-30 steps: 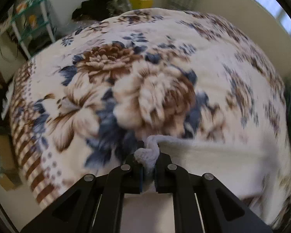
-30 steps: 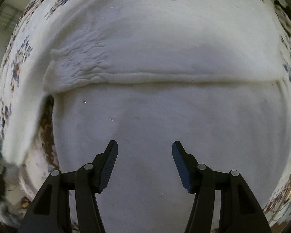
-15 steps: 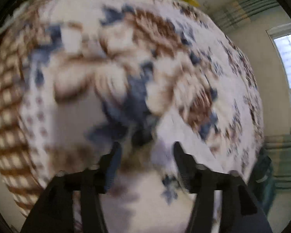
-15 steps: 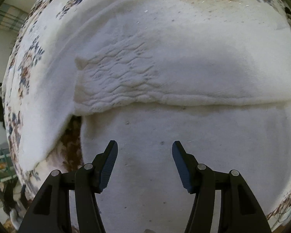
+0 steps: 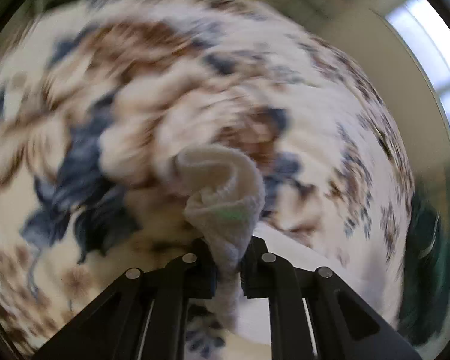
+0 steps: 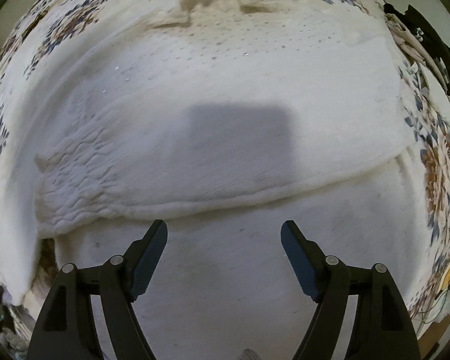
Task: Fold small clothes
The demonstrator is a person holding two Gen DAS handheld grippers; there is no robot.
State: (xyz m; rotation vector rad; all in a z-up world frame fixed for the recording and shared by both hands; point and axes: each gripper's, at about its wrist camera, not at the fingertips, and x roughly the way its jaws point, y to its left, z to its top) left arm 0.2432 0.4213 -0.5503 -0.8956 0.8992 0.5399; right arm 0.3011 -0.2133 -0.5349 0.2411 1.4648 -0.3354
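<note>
Two tongs work one white knit garment on the floral bed.

We see our left tongs (image 5: 227, 258) pinched tight on a bunched fold of the white garment (image 5: 225, 198), which rises in a soft twist above the fingertips, with the floral blanket (image 5: 105, 120) blurred behind it and a window (image 5: 429, 45) at the upper right. Our right tongs (image 6: 224, 240) stand wide, holding nothing, just above the garment (image 6: 225, 138), which lies spread across the middle of the bed and covers most of that view. Its upper layer is folded over toward us, with a thick hem running side to side just beyond the fingertips and a ribbed cuff (image 6: 72, 192) at the left. Dark clothes (image 6: 429, 45) lie by the bed's far right edge.
</note>
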